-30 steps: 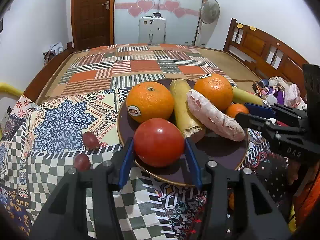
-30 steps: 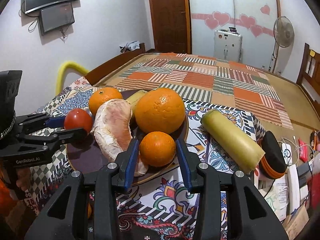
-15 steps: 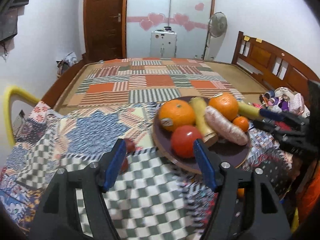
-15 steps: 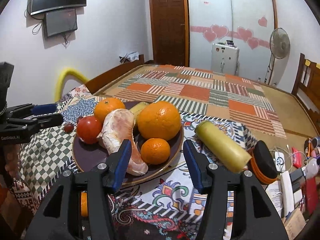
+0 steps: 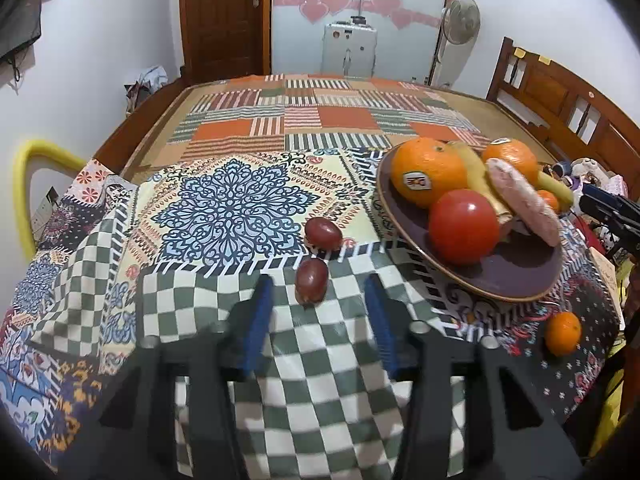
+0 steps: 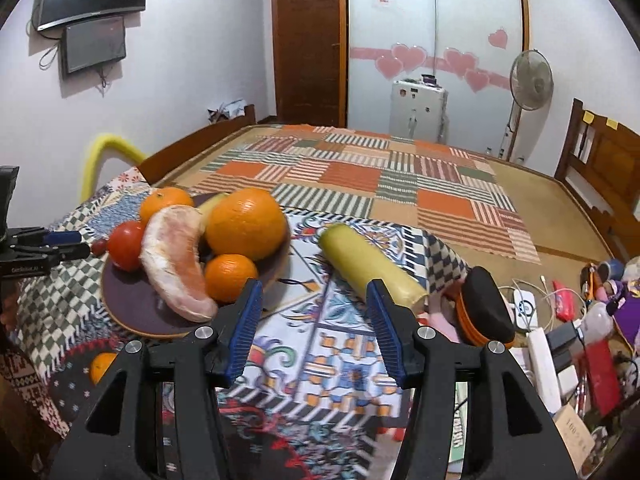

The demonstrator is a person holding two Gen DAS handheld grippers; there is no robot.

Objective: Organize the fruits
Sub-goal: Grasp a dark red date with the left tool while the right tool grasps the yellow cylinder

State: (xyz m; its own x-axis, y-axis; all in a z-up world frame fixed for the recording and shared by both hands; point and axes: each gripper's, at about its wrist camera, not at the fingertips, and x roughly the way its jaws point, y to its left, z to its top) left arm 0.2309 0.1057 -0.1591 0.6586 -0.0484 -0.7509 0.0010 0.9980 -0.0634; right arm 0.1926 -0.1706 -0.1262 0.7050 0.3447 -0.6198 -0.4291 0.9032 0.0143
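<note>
Left gripper [image 5: 318, 320]: jaws wide apart and holding nothing, hovering over the green-checked part of the patterned cloth [image 5: 320, 380]; a dark red fruit [image 5: 311, 280] lies just beyond the blue fingertips [image 5: 260, 304], slightly left of the gap's centre line, untouched; a second dark red fruit [image 5: 323, 233] rests a little farther off, near the first.

To the right sits the brown plate [image 5: 516, 276] — it carries a tomato [image 5: 464, 226] at its near side, a stickered orange [image 5: 428, 172] behind that, a second large orange [image 5: 510, 160] at the far edge, a peeled pomelo segment [image 5: 524, 206], and a yellowish piece between them; a small mandarin [image 5: 562, 333] lies on the cloth near and right of the plate.

Right gripper [image 6: 316, 324]: jaws likewise spread, empty, above the cloth; the plate [image 6: 132, 308] lies to its left, with a small mandarin [image 6: 231, 278] just beyond the left fingertip; a yellow-green cylindrical fruit [image 6: 370, 266] lies off the plate — far of the right fingertip, its near end close to it; a stray mandarin [image 6: 102, 366] sits low on the left.
</note>
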